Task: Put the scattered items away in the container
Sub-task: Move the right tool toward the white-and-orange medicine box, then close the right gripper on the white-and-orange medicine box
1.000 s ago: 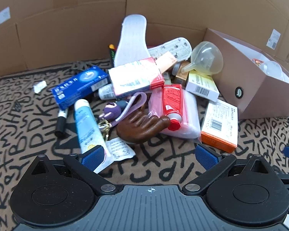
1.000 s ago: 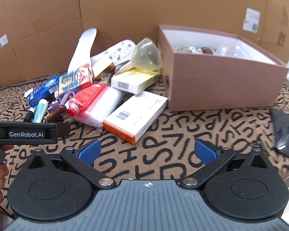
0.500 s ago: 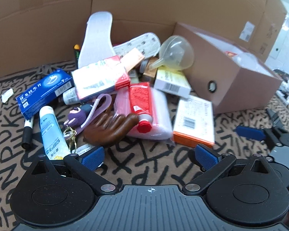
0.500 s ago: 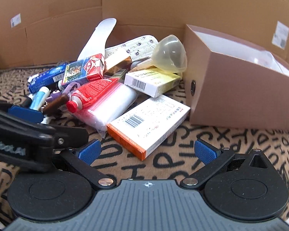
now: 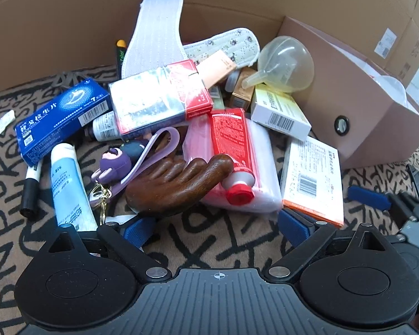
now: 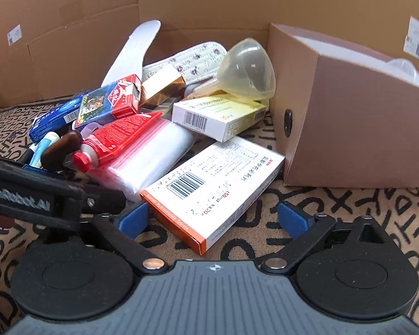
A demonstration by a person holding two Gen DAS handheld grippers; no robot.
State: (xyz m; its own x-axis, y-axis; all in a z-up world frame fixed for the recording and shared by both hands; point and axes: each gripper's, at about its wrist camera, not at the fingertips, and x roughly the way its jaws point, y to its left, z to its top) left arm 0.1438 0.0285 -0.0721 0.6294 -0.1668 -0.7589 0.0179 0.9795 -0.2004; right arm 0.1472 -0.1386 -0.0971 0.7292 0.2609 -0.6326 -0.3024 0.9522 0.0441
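A pile of loose items lies on the patterned cloth beside the brown cardboard box (image 5: 357, 128) (image 6: 363, 128). My left gripper (image 5: 215, 229) is open, its pads just short of a dark wooden hand-shaped piece (image 5: 178, 184), with nothing between them. A red tube (image 5: 231, 150) rests on a clear zip bag (image 5: 262, 167). My right gripper (image 6: 212, 220) has its jaws closing. The near corner of the white-and-orange medicine box (image 6: 218, 184) (image 5: 312, 178) lies between the pads, which do not touch it.
A yellowish funnel (image 6: 248, 69), a white-yellow carton (image 6: 218, 114), a blue carton (image 5: 61, 117), a light-blue tube (image 5: 69, 189), a black marker (image 5: 30, 192), two insoles and a purple keychain crowd the pile. Cardboard walls stand behind. The left gripper's body (image 6: 28, 195) sits close on the right gripper's left.
Both grippers have come lower and nearer the pile. The right gripper's pads now flank the white-and-orange box's corner and stand slightly narrower. The left gripper has neared the wooden hand.
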